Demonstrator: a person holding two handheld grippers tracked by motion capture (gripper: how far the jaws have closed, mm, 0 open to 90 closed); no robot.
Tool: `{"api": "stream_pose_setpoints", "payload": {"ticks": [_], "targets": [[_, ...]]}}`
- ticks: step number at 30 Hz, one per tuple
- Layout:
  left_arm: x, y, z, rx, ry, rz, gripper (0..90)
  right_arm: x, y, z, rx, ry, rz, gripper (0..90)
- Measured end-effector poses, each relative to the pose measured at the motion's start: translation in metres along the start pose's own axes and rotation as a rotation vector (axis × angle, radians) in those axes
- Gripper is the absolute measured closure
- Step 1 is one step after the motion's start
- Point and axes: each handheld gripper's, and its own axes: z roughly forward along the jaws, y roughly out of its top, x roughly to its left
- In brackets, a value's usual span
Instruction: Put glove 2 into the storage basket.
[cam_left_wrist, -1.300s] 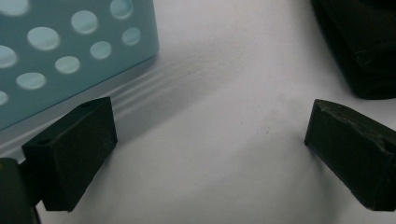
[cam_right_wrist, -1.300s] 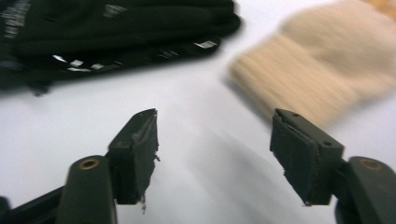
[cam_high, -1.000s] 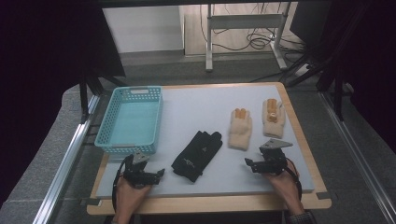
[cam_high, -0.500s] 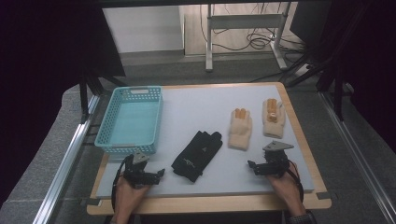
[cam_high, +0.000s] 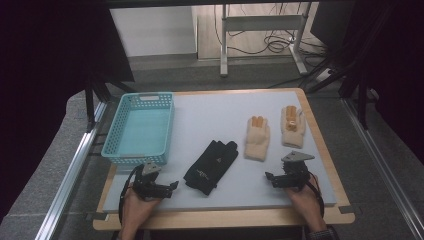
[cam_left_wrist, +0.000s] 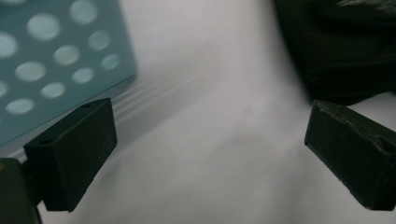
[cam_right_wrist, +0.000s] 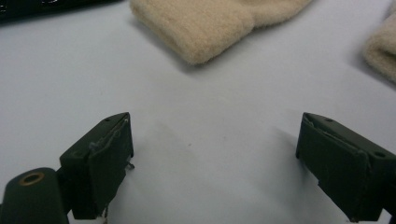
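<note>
High view, left to right: the left gripper (cam_high: 172, 185) rests at lower left with jaws apart and empty, just below the blue basket (cam_high: 113, 148); the black glove (cam_high: 211, 166) lies at centre, long axis diagonal, fingers toward upper right; the right gripper (cam_high: 269, 178), jaws just opened wider and empty, sits below the cream gloves (cam_high: 257, 138).
</note>
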Motion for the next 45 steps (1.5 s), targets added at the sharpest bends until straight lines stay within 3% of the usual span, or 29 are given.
{"api": "stream_pose_setpoints", "payload": {"ticks": [10, 14, 15, 17, 18, 23, 28, 30, 33, 34, 35, 36, 39, 42, 45], "targets": [[-0.026, 0.031, 0.0, -0.011, -0.084, 0.031, 0.9, 0.0, 0.0, 0.0, -0.001, -0.001, -0.001, 10.6], [-0.042, 0.048, 0.01, 0.008, -0.117, 0.062, 0.0, 0.0, 0.0, 0.0, -0.001, -0.001, 0.0, 10.6], [-0.051, 0.059, 0.019, 0.036, -0.133, 0.081, 0.0, 0.0, 0.0, 0.0, -0.001, -0.001, -0.001, 10.6], [-0.055, 0.065, 0.024, 0.05, -0.137, 0.09, 0.0, 0.0, 0.0, 0.0, -0.001, 0.0, -0.001, 10.6], [-0.061, 0.075, 0.034, 0.064, -0.148, 0.102, 0.0, 0.0, 0.0, 0.0, -0.001, 0.0, 0.0, 10.6], [-0.062, 0.092, 0.058, 0.098, -0.15, 0.099, 0.0, 0.0, 0.0, 0.0, -0.001, 0.0, -0.001, 10.6], [-0.051, 0.105, 0.084, 0.16, -0.146, 0.041, 0.0, 0.0, 0.0, 0.0, -0.001, 0.0, 0.0, 10.6], [-0.049, 0.107, 0.093, 0.18, -0.173, 0.019, 0.0, 0.0, 0.0, 0.0, -0.001, 0.0, 0.0, 10.6], [-0.052, 0.107, 0.099, 0.204, -0.195, 0.023, 0.0, 0.0, 0.0, 0.0, 0.0, 0.0, 0.0, 10.6], [-0.061, 0.106, 0.104, 0.232, -0.21, 0.054, 0.0, 0.0, 0.0, 0.0, -0.001, 0.0, 0.0, 10.6], [-0.061, 0.106, 0.104, 0.232, -0.21, 0.054, 0.0, 0.0, 0.0, 0.0, -0.001, 0.0, 0.0, 10.6], [-0.072, 0.105, 0.107, 0.251, -0.141, 0.103, 0.0, 0.0, 0.0, 0.0, -0.001, 0.0, 0.0, 10.6], [-0.082, 0.102, 0.11, 0.272, -0.07, 0.165, 0.0, 0.0, 0.0, 0.0, -0.001, 0.0, 0.0, 10.6], [-0.081, 0.102, 0.109, 0.268, -0.064, 0.161, 1.1, 0.0, 0.0, 0.0, -0.001, -0.001, -0.001, 10.6], [-0.078, 0.104, 0.105, 0.264, -0.056, 0.153, 9.5, 0.0, 0.0, 0.0, -0.001, -0.001, -0.001, 10.6]]}}
